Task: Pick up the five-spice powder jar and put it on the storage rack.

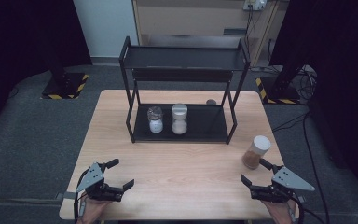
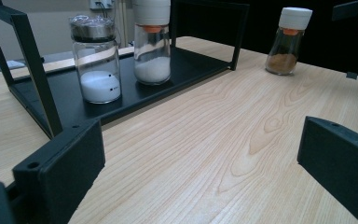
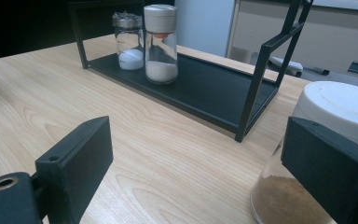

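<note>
- We see the brown jar (image 1: 255, 152) upright on the table (image 1: 177, 168), off the rack's right front corner and just ahead of the right gripper (image 1: 256, 172).
- It has a white cap and brown powder at the bottom; in the right gripper view it (image 3: 279, 196) sits close, partly behind the right-hand jaw.
- The right gripper's jaws stand wide apart and grip nothing; the jar is next to 1 jaw rather than between the 2, and we cannot tell whether that jaw touches the glass.
- The left gripper (image 1: 121, 173) is at the near left of the table, jaws wide open, bare wood between them.
- The black rack (image 1: 182, 133) stands mid-table, with 2 shelves; its top shelf is bare.
- On the lower shelf are 2 jars side by side: a short one (image 1: 155, 119) with a metal cap and white powder, and a tall one (image 1: 179, 118) with a white cap and white powder.
- A small dark round thing (image 1: 210, 101) lies on the table behind the rack; we cannot tell what it is.
- The rack's right front post (image 3: 256, 88) stands between the brown jar and the lower shelf.
- Between the grippers and the rack the wood lies open.
</note>
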{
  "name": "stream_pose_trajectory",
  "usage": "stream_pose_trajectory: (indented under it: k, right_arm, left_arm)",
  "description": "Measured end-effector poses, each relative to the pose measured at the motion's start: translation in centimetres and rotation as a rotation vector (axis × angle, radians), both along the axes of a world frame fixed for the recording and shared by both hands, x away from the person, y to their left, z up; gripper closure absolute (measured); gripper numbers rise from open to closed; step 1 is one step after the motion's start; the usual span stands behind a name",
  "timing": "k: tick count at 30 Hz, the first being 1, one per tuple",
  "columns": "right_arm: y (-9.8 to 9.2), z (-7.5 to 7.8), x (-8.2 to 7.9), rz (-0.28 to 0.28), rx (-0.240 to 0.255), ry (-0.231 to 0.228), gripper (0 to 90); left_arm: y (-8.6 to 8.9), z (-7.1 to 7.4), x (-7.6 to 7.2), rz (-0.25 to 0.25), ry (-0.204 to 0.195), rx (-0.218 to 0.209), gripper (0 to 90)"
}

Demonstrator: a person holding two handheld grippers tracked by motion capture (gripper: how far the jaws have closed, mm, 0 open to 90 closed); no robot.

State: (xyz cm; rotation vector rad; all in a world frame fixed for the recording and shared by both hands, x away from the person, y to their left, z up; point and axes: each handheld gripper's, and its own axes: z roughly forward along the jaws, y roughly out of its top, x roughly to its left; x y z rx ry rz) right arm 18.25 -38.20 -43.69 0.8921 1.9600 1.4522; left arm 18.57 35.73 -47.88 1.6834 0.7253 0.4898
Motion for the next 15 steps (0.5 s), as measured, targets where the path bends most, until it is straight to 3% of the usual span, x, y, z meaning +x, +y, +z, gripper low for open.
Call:
stream_pose_trajectory:
  k: [15]
  right_arm:
    - [-0.04, 0.20, -0.23, -0.013, 0.007, -0.001, 8.6]
  left_arm:
    - [0.03, 0.02, -0.09, 0.003, -0.001, -0.003, 0.0]
